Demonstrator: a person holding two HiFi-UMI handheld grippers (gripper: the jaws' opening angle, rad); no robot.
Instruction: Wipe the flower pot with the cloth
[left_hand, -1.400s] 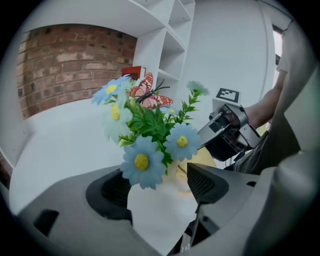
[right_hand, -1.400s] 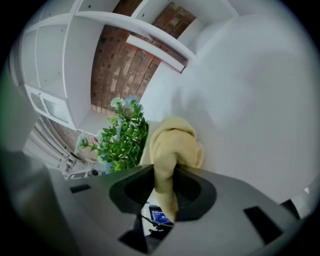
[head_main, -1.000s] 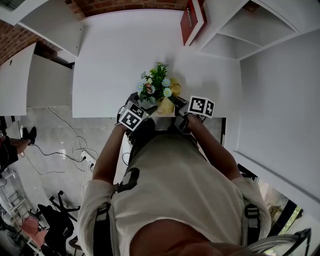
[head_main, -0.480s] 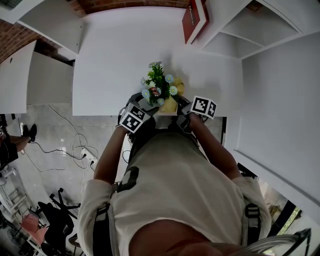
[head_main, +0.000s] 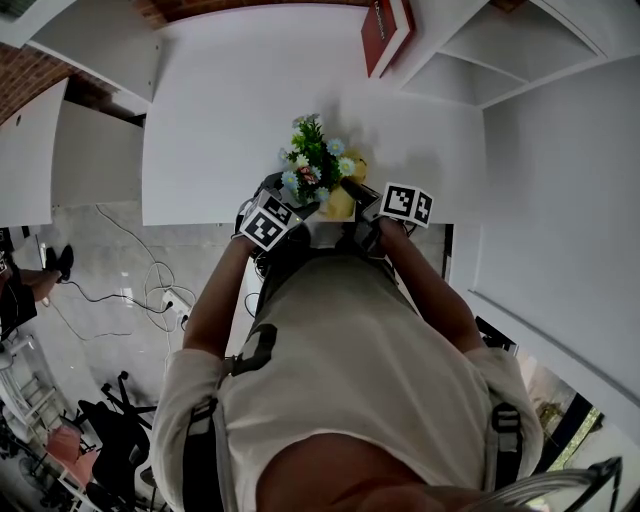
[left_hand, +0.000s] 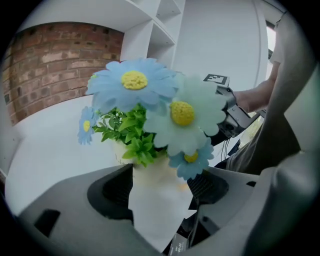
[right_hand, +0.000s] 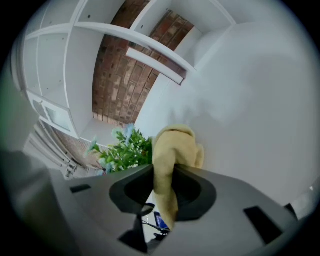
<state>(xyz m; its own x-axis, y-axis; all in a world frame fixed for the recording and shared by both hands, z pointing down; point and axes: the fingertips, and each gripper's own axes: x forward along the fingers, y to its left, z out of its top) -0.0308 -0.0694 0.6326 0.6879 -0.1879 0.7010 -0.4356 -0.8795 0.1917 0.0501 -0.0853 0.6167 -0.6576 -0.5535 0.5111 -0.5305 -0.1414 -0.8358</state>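
White table (head_main: 220, 110) is seen under the flower pot (left_hand: 159, 200). The pot is placed at the table's near edge, directly ahead of the person's torso (head_main: 350, 380). White shelving (head_main: 520, 60) is seen to the right of the pot. A red book (head_main: 385, 30) is propped well beyond the pot, toward the far right. A brick wall (left_hand: 55, 65) is seen behind the pot.

Pot: white, tapered, clamped between the jaws of the left gripper (left_hand: 161, 186), with one pad pressed on each side. In the head view the pot body is mostly hidden by the flowers (head_main: 312, 160): green leaves and pale blue and white daisies with yellow centres. Whether the pot base is touching the table cannot be told.

The right gripper (right_hand: 164, 182) is held just to the right of the pot. Its jaws are closed on the yellow cloth (right_hand: 172, 150), which is bunched; a fold is pushed out past the tips toward the pot and a tail is left hanging back between the jaws. In the head view the cloth is seen at the pot's right side, below the flowers. Contact between cloth and pot cannot be confirmed.
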